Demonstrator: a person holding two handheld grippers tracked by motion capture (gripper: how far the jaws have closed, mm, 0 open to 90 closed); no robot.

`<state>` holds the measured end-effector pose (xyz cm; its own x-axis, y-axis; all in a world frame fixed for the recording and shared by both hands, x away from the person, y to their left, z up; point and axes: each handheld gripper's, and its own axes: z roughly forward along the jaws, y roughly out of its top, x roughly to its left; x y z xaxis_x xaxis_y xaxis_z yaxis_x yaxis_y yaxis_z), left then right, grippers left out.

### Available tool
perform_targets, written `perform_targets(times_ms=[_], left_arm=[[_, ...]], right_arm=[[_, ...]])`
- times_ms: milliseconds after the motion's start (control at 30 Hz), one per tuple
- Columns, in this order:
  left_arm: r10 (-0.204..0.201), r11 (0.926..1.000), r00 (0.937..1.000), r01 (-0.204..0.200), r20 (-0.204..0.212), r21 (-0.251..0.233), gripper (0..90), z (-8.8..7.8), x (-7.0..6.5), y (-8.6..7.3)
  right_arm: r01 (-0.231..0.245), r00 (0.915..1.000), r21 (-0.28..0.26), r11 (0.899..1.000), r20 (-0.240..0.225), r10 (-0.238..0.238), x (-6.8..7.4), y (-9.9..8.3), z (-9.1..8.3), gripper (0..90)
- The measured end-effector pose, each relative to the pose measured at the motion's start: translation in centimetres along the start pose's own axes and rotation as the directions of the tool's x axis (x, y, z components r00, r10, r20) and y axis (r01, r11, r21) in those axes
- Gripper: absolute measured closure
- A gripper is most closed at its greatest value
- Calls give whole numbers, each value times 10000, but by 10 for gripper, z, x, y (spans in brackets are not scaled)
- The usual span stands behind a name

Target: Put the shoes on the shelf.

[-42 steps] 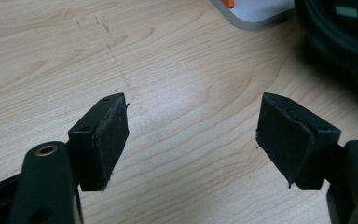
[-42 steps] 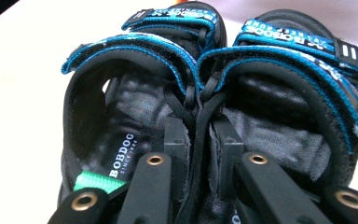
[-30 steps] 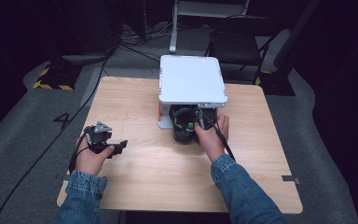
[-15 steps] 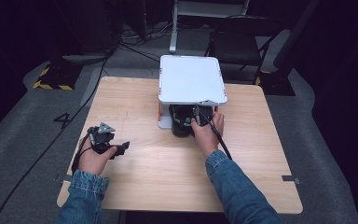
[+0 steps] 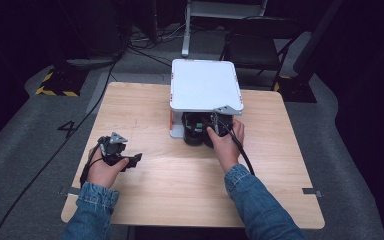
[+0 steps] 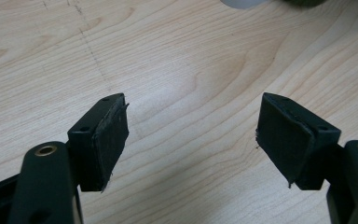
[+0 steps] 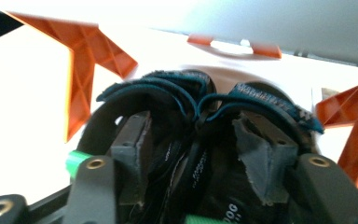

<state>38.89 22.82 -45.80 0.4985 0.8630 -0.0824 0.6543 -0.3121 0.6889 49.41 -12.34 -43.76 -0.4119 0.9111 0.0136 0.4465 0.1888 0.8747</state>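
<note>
A pair of black shoes [image 5: 194,134] with teal-edged collars [image 7: 168,86] stands side by side under a white raised stand [image 5: 205,85]. My right gripper [image 5: 216,125] reaches into them from the front. In the right gripper view, my right gripper [image 7: 193,133] has one jaw inside each shoe. Its jaws have just been opening. The shoes' two touching inner walls lie between the pads, which no longer press on them. My left gripper [image 5: 132,159] rests low at the table's left. Its jaws stand wide, and my left gripper [image 6: 191,126] has only bare wood between them.
The stand rests on orange brackets [image 7: 84,60] at the back middle of the wooden table [image 5: 180,185]. A black cable [image 5: 242,152] trails from the right gripper along the forearm. A chair [image 5: 250,47] and floor cables lie beyond the table.
The right hand and the shoes have shifted slightly further under the stand. The left hand has kept still.
</note>
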Motion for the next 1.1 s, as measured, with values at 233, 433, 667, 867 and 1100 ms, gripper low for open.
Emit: perform_targets(times_ms=[233,433,667,867,1100], left_arm=[[-302,9981,9944,354,1010,-499,255,-5,-9,5],[-48,9986,9814,147,1918,-504,239,-4,-26,13],[633,9972,9714,-525,2287,-530,182,6,-48,24],[1041,9921,9755,-884,1936,-885,180,18,-60,33],[1299,9866,9612,-1010,2432,-1278,421,37,-70,41]], right_arm=[[101,9866,-679,9976,-1620,-210,-9,3,-48,408],[40,9829,-371,9993,-1840,-108,-27,-5,-81,375],[-3,9600,-1,10000,-2800,2,-39,-29,-101,221],[-334,9561,-242,9991,-2920,249,-47,-43,-110,313],[475,9543,-38,9989,-2953,-465,-49,-55,-115,622]])
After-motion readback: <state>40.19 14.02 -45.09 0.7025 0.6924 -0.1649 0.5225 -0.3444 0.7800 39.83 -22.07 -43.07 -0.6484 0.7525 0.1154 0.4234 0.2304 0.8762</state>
